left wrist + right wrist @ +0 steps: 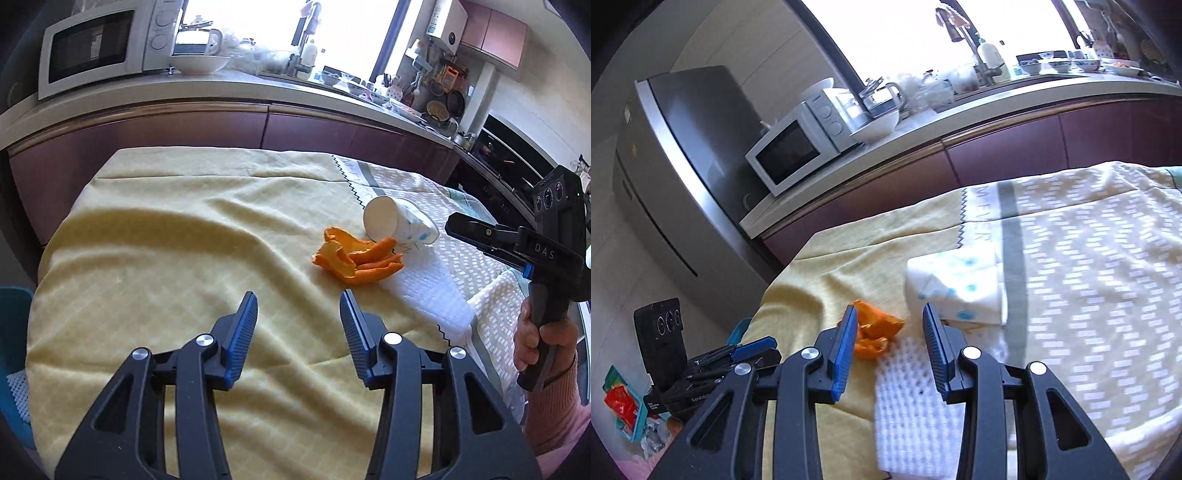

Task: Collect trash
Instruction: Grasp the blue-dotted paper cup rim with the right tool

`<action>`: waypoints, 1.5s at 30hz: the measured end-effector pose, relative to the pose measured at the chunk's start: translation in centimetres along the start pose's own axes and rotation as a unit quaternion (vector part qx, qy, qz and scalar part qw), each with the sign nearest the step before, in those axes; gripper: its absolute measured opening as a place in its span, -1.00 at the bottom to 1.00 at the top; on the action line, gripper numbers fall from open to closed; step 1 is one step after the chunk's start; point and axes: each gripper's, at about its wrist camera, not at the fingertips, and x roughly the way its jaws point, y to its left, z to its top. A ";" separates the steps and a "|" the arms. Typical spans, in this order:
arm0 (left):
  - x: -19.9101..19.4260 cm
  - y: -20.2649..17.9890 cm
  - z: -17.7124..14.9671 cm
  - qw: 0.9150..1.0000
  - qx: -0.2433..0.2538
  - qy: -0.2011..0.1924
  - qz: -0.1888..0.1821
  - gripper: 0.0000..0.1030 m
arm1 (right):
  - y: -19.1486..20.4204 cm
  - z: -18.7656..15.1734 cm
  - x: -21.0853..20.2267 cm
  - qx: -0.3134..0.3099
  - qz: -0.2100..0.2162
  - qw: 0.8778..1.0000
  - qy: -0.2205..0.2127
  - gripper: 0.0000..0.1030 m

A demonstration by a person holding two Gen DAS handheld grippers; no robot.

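Observation:
Orange peel [356, 258] lies on the yellow tablecloth [166, 240], touching a paper cup [399, 225] tipped on its side. A white foam net [428, 291] rests just right of the peel. My left gripper [298, 306] hovers open above the cloth, short of the peel, with nothing between its pads. My right gripper [890, 314] is open too, above the foam net [916, 402], with the peel [877, 330] and the cup [955, 291] just beyond its tips. From the left wrist view the right gripper [454, 225] reaches in beside the cup, held by a hand.
A teal bin [628, 406] with wrappers inside stands on the floor left of the table; its rim [14, 369] shows beside the cloth. Behind the table runs a counter [258, 92] with a microwave [99, 44] and a bowl. A patterned cloth [1089, 277] covers the right side.

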 end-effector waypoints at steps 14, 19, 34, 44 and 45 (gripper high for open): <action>5.9 -3.2 3.1 0.999 0.025 0.040 -0.003 0.01 | -6.0 1.5 1.1 0.061 0.007 0.998 0.007 -0.23; 7.2 -3.8 3.3 0.998 0.033 0.057 -0.011 -0.02 | -6.0 1.5 1.9 0.061 0.026 0.998 0.017 -0.24; 7.8 -4.3 3.5 0.998 0.033 0.059 -0.014 -0.70 | -4.6 0.9 2.3 0.040 0.065 0.997 0.026 -0.89; 6.3 -3.6 2.4 0.998 0.024 0.055 -0.029 -0.93 | -3.6 0.6 1.7 0.030 0.078 0.996 0.017 -0.95; 6.3 -3.5 2.4 0.998 0.024 0.055 -0.025 -0.62 | -3.7 0.6 1.7 0.030 0.078 0.996 0.017 -0.95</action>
